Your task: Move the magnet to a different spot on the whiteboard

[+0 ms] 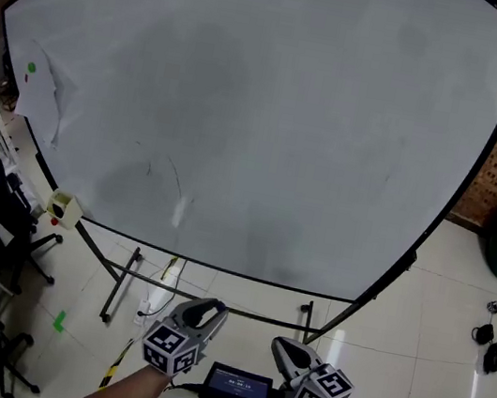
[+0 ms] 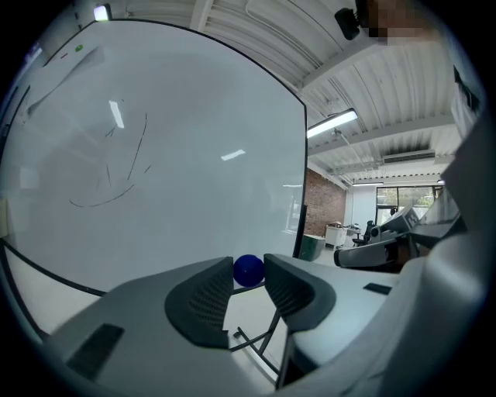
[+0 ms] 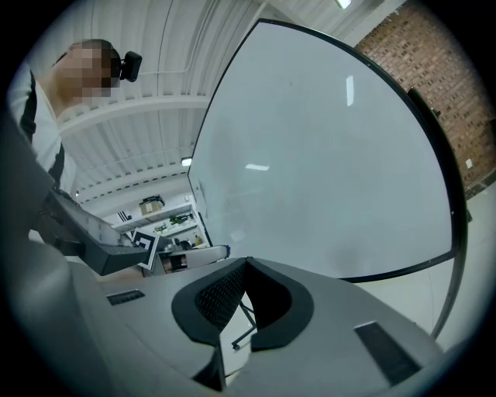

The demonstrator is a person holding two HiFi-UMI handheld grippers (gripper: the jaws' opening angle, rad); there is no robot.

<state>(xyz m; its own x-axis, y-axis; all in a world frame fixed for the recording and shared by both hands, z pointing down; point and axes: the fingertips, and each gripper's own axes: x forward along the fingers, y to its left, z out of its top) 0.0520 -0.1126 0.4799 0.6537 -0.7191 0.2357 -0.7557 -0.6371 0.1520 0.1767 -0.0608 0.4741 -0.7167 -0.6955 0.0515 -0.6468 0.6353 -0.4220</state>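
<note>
The left tool (image 1: 210, 309) pinched the small blue ball magnet (image 2: 249, 270) at its tips, clear of the whiteboard (image 1: 264, 110), the right tool (image 3: 246, 267) clenched empty; smooth, hard and probably light, the ball looked liable to slip unless squeezed across its middle.

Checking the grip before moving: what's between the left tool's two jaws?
A round dark-blue magnet, gripped at the left tool's jaw tips; the left gripper view shows it.

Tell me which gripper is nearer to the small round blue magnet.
Left. The left gripper grips the small round blue magnet between its jaw tips; the right gripper sits apart beside it, jaws together and empty.
</note>
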